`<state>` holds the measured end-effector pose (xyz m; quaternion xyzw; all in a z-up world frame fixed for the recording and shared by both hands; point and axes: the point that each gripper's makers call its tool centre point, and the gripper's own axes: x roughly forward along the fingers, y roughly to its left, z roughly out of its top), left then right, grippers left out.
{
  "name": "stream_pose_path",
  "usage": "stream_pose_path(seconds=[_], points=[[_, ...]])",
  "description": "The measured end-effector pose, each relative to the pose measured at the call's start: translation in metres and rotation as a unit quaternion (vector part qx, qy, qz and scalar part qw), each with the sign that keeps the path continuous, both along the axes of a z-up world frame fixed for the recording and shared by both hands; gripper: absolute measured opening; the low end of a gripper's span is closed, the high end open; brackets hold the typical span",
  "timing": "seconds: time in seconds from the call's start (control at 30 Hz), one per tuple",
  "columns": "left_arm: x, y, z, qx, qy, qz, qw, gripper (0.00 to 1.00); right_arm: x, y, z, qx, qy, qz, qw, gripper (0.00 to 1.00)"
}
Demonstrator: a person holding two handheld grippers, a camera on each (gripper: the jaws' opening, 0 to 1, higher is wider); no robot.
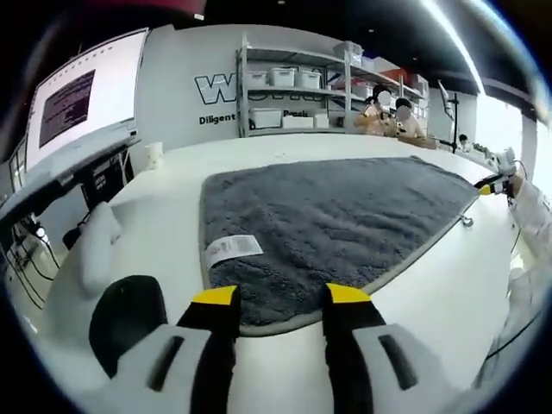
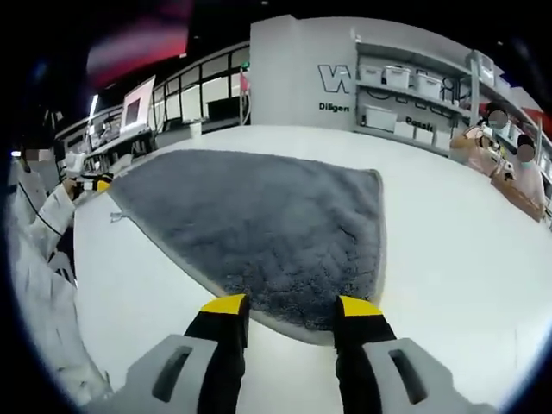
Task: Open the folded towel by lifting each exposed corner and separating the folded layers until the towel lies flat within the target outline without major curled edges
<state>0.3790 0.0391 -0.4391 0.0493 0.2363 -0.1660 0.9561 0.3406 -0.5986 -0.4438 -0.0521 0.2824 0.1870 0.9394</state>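
In the left gripper view, the fluffy grey rectangular towel (image 1: 332, 220) is lying spread on the broad white desk (image 1: 440, 297) before metal storage shelves (image 1: 297, 86), the left claw (image 1: 280, 297) gaping empty at its near edge. In the right gripper view, the right claw (image 2: 291, 306) is likewise hanging open and empty over the towel's (image 2: 259, 228) near corner.

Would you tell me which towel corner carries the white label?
The corner nearest the left gripper: the white label lies on the grey towel there; the other corners show none.
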Motion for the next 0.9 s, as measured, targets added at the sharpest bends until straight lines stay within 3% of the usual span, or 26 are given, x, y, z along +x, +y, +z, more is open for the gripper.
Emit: stream_pose_path(seconds=[0.9], points=[[-0.0095, 0.0032, 0.0001, 0.003, 0.007, -0.005, 1.0000, 0.38, -0.0085, -0.0050, 0.0008, 0.007, -0.002, 0.001, 1.0000, 0.33]])
